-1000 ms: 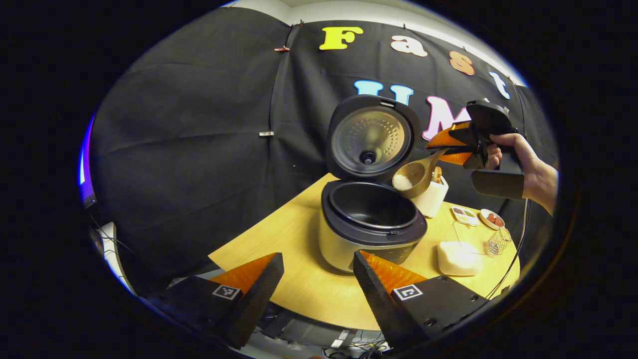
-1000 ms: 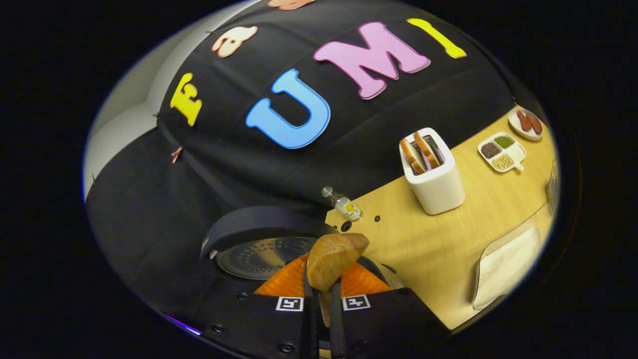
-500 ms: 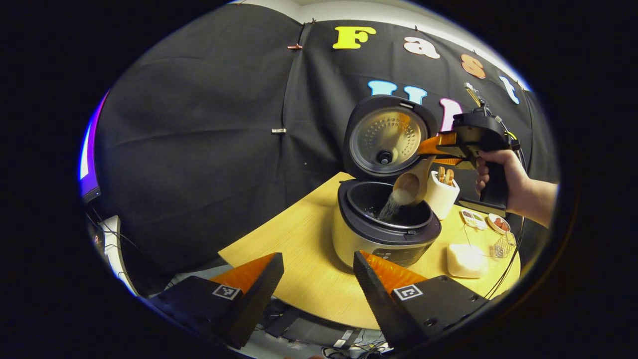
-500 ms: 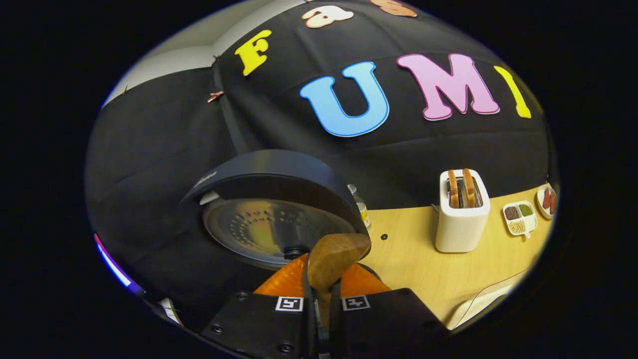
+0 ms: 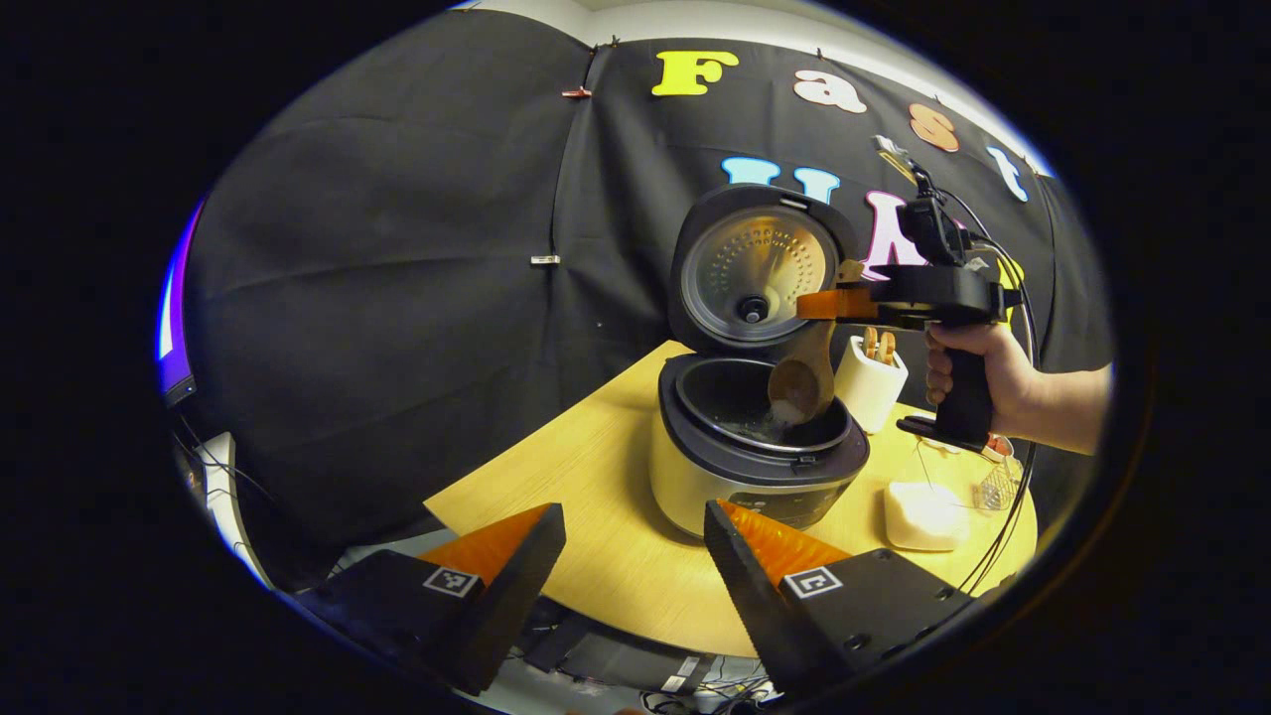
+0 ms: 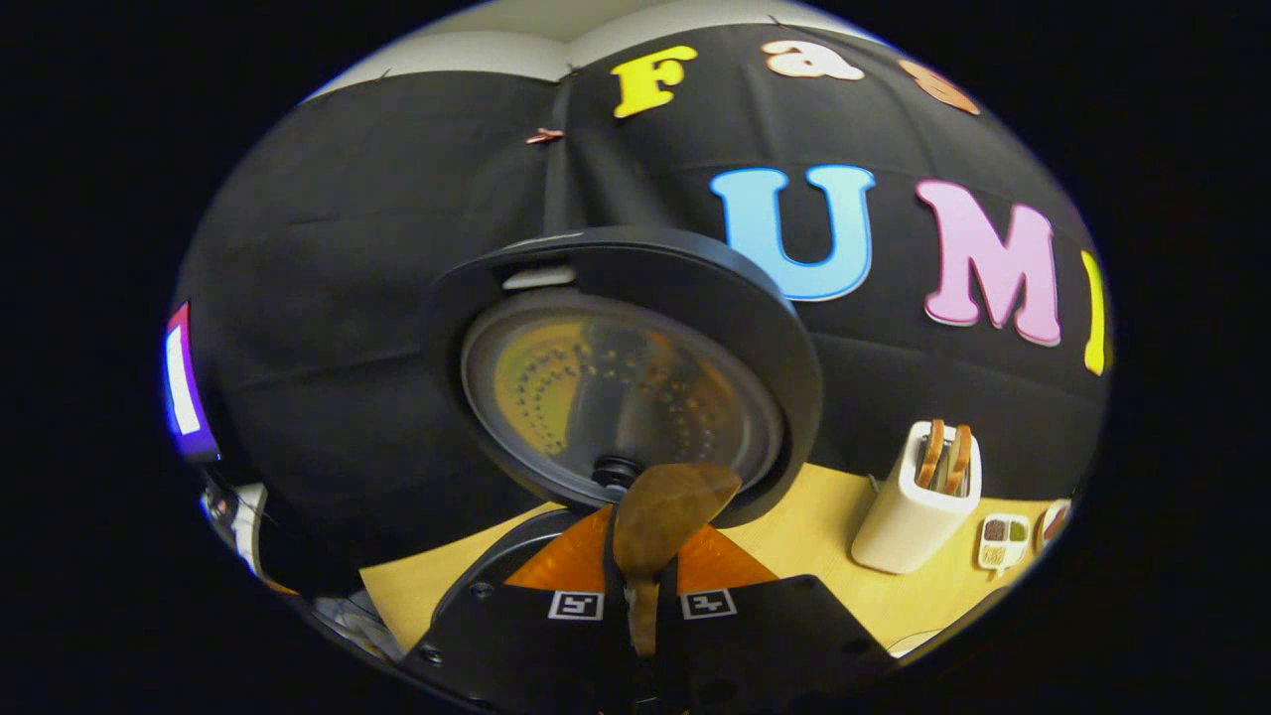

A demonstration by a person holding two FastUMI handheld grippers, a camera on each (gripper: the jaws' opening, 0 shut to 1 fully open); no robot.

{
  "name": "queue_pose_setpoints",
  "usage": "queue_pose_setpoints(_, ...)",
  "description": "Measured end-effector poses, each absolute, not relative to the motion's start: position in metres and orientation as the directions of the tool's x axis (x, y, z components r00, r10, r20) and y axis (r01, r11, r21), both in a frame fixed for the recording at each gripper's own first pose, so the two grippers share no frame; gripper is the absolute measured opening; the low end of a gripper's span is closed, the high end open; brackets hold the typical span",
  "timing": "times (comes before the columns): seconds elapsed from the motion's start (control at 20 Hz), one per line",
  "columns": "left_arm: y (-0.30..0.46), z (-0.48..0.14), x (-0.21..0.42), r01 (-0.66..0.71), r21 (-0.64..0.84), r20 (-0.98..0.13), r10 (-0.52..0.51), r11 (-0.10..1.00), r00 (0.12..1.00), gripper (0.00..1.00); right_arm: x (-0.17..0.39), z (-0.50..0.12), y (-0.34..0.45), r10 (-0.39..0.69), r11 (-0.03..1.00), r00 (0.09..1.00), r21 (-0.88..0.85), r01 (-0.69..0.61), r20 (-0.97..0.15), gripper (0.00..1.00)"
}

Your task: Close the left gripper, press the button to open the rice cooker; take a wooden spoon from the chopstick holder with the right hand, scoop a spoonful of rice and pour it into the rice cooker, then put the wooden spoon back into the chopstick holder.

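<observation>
Left gripper view: our idle left gripper (image 5: pixel 635 556) gapes wide as the spoon (image 5: pixel 800 382), level a second ago, now tips into the cooker (image 5: pixel 755 447), nearly emptied.

Right gripper view: our right gripper (image 6: pixel 640 596) clamps the spoon's handle; holder (image 6: pixel 918 506) awaits.

1. Right gripper (image 6: pixel 640 596): fingers clamped on spoon (image 6: pixel 660 516) handle, at 6 o'clock.
2. Cooker lid (image 6: pixel 621 377): raised, inner plate facing camera, centre.
3. Holder (image 6: pixel 914 516): on table (image 6: pixel 794 556), at 4 o'clock.
</observation>
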State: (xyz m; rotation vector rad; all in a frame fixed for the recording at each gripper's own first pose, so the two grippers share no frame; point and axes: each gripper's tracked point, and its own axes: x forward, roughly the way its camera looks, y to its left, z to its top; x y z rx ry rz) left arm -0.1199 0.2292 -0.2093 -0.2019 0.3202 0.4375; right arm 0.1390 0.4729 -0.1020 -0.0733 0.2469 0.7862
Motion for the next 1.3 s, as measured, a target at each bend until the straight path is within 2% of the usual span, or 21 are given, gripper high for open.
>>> queue_pose_setpoints(0.05, 0.228, -0.209, -0.12, -0.443, -0.135, -0.346, 0.377, 0.886, 0.859, 0.93, 0.134, -0.103, 0.477, 0.699, 0.69, 0.671, -0.013, -0.724, -0.247, 0.09)
queue_pose_setpoints(0.1, 0.229, -0.209, -0.12, -0.446, -0.145, -0.346, 0.377, 0.883, 0.859, 0.96, 0.13, -0.104, 0.48, 0.709, 0.672, 0.662, -0.051, -0.738, -0.243, 0.13)
queue_pose_setpoints(0.15, 0.23, -0.21, -0.12, -0.45, -0.152, -0.345, 0.379, 0.88, 0.858, 0.96, 0.127, -0.105, 0.483, 0.718, 0.654, 0.654, -0.088, -0.751, -0.238, 0.13)
queue_pose_setpoints(0.2, 0.23, -0.21, -0.121, -0.455, -0.155, -0.346, 0.383, 0.877, 0.857, 0.93, 0.123, -0.107, 0.486, 0.728, 0.636, 0.644, -0.118, -0.763, -0.237, 0.09)
queue_pose_setpoints(0.25, 0.231, -0.211, -0.122, -0.459, -0.156, -0.345, 0.387, 0.874, 0.855, 0.93, 0.119, -0.109, 0.489, 0.736, 0.619, 0.634, -0.143, -0.772, -0.238, 0.13)
queue_pose_setpoints(0.3, 0.231, -0.211, -0.124, -0.462, -0.155, -0.344, 0.391, 0.873, 0.854, 0.96, 0.116, -0.112, 0.491, 0.743, 0.604, 0.625, -0.163, -0.78, -0.241, 0.13)
queue_pose_setpoints(0.35, 0.231, -0.211, -0.125, -0.464, -0.155, -0.343, 0.393, 0.872, 0.854, 0.92, 0.114, -0.113, 0.493, 0.746, 0.594, 0.619, -0.177, -0.785, -0.244, 0.13)
queue_pose_setpoints(0.45, 0.233, -0.213, -0.128, -0.464, -0.149, -0.342, 0.395, 0.873, 0.853, 0.96, 0.112, -0.113, 0.493, 0.747, 0.592, 0.618, -0.178, -0.786, -0.245, 0.13)
queue_pose_setpoints(0.6, 0.232, -0.21, -0.13, -0.458, -0.138, -0.332, 0.395, 0.878, 0.857, 0.96, 0.119, -0.103, 0.488, 0.733, 0.632, 0.637, -0.105, -0.768, -0.239, 0.13)
queue_pose_setpoints(0.65, 0.231, -0.207, -0.129, -0.454, -0.132, -0.327, 0.394, 0.881, 0.859, 0.93, 0.12, -0.098, 0.483, 0.726, 0.65, 0.646, -0.072, -0.757, -0.236, 0.13)
queue_pose_setpoints(0.7, 0.228, -0.206, -0.127, -0.449, -0.127, -0.322, 0.391, 0.885, 0.862, 0.96, 0.124, -0.093, 0.479, 0.718, 0.667, 0.656, -0.038, -0.744, -0.233, 0.13)
queue_pose_setpoints(0.9, 0.216, -0.198, -0.121, -0.411, -0.114, -0.303, 0.362, 0.904, 0.881, 0.96, 0.133, -0.061, 0.445, 0.681, 0.73, 0.707, 0.101, -0.676, -0.192, 0.13)
queue_pose_setpoints(1.15, 0.189, -0.187, -0.104, -0.34, -0.114, -0.282, 0.298, 0.933, 0.912, 0.96, 0.146, -0.013, 0.362, 0.585, 0.804, 0.8, 0.227, -0.55, -0.133, 0.13)
queue_pose_setpoints(1.3, 0.169, -0.178, -0.089, -0.289, -0.1, -0.27, 0.254, 0.952, 0.929, 0.96, 0.159, 0.01, 0.292, 0.487, 0.861, 0.867, 0.225, -0.457, -0.103, 0.13)
